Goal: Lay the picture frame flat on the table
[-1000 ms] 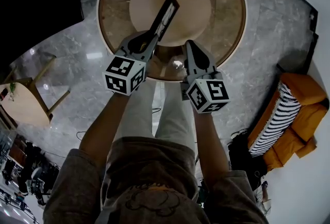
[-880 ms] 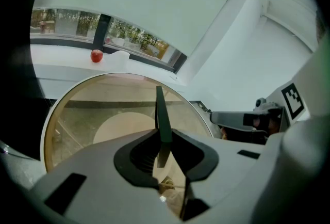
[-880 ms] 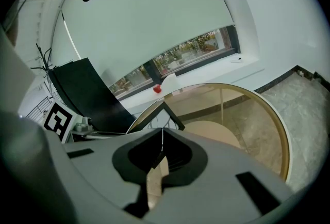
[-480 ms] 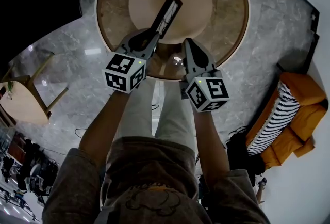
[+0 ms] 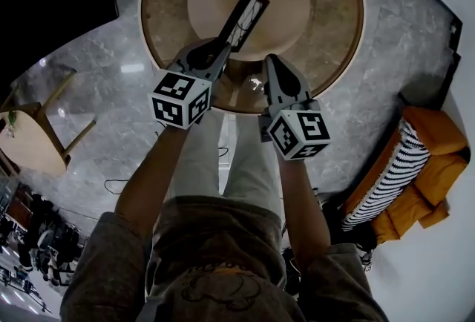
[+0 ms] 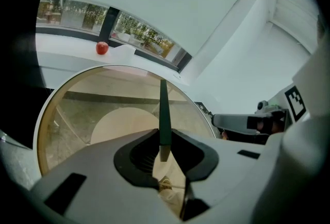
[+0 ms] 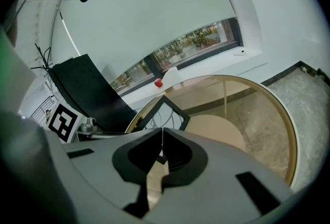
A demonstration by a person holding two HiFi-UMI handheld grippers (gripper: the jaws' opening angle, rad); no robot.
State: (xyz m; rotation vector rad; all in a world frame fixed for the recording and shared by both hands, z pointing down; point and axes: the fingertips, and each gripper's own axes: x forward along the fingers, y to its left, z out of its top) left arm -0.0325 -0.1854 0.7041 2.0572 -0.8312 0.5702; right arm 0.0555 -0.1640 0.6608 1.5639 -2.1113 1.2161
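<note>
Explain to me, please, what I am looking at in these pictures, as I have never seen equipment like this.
There is no robot here: a person holds a hand-held claw in each hand. The head view comes from a camera on the person's head, looking down past their arms at a round glass-topped table. The two gripper views come from a camera riding on each claw, looking along its jaws. The left claw is pinched on a black picture frame, which stands tilted on its edge and is not yet lying flat; that claw's own view shows the frame edge-on. The right claw is closed with nothing in it, close beside the frame. The patterned cubes are parts of the claws.
</note>
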